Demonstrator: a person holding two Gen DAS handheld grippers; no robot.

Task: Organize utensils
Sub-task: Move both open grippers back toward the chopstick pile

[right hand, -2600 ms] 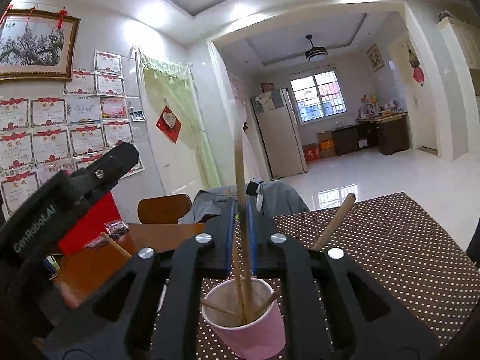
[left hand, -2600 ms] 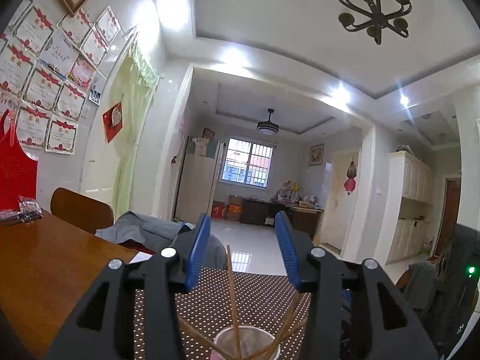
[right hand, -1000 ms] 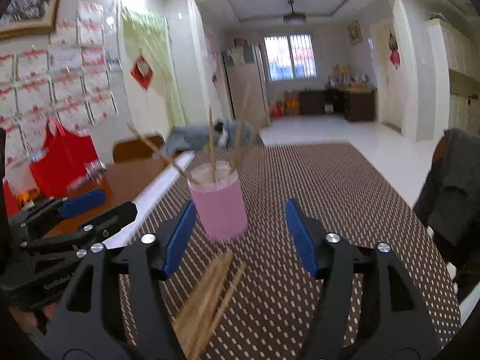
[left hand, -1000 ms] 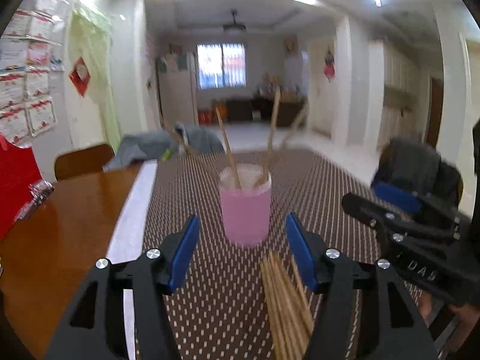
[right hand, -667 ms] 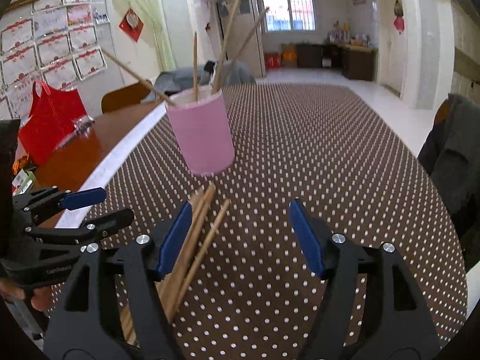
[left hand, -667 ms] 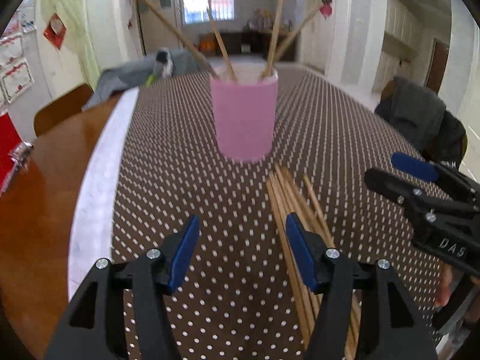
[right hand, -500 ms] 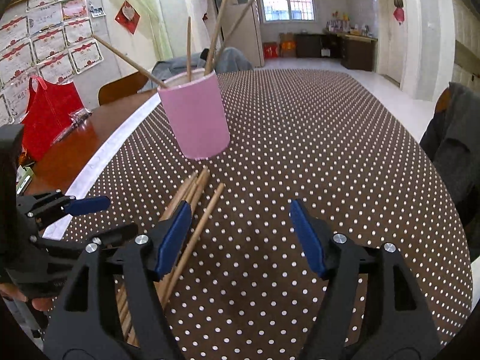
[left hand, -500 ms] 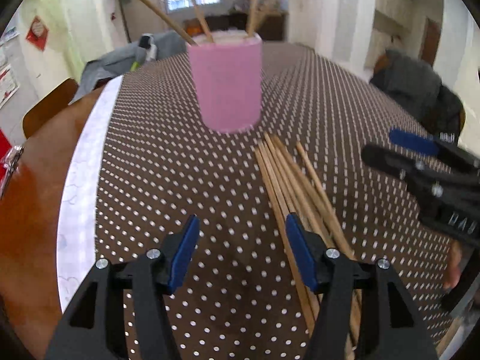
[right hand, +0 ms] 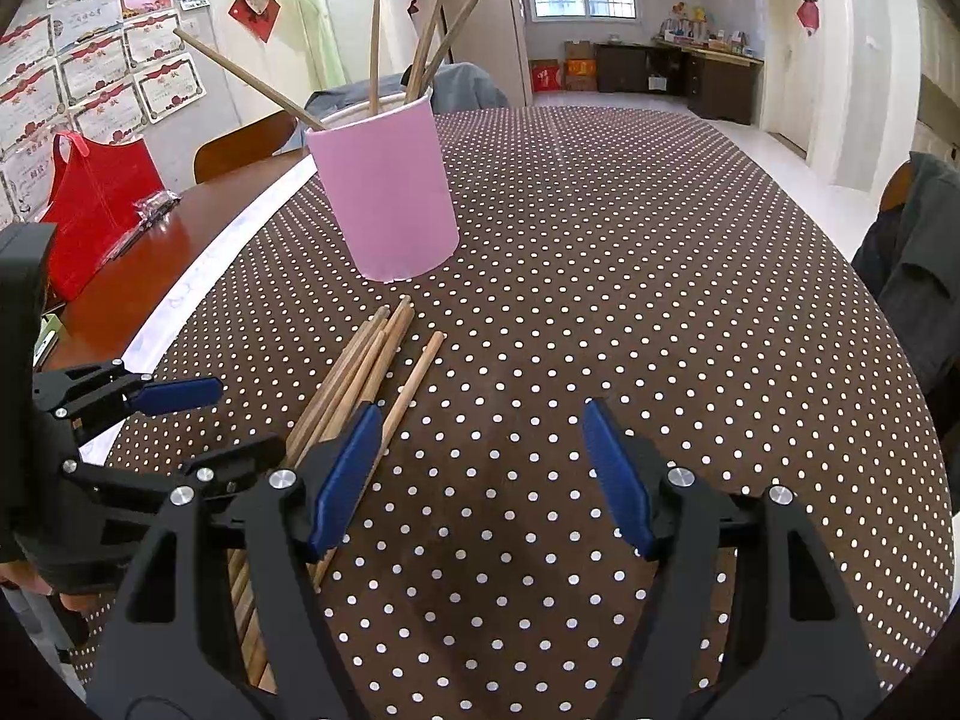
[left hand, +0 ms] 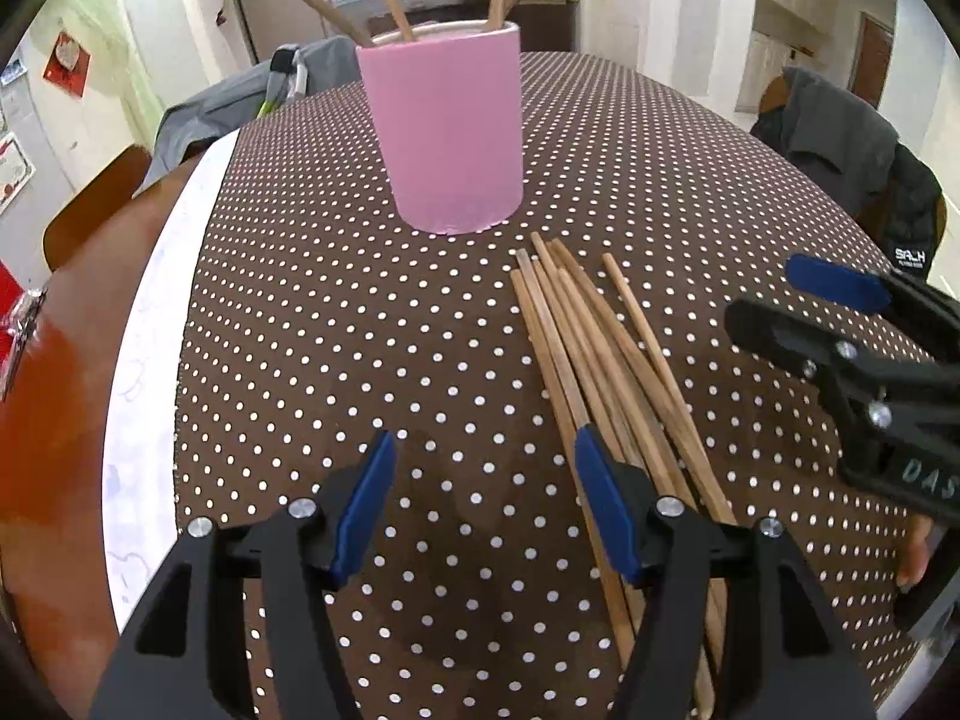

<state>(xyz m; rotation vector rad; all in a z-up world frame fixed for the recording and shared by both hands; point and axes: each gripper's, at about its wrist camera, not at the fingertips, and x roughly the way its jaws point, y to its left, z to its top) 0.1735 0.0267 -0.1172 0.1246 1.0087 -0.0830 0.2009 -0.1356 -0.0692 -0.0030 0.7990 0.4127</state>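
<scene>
A pink cup (left hand: 447,126) stands on the dotted brown tablecloth (left hand: 336,324) with several wooden chopsticks upright in it; it also shows in the right wrist view (right hand: 384,192). A bundle of loose chopsticks (left hand: 600,360) lies flat in front of the cup, seen too in the right wrist view (right hand: 360,372). My left gripper (left hand: 483,498) is open and empty, low over the cloth just left of the bundle. My right gripper (right hand: 480,474) is open and empty, just right of the bundle.
A red bag (right hand: 96,204) and a small packet (right hand: 153,204) sit on the bare wooden table at left. A chair with a dark jacket (left hand: 852,138) stands at the right edge. Grey clothing (left hand: 240,96) lies beyond the cup.
Both grippers have come down and back from above the cup to just over the cloth beside the loose chopsticks. The right gripper, earlier shut on a chopstick in the cup, is now open.
</scene>
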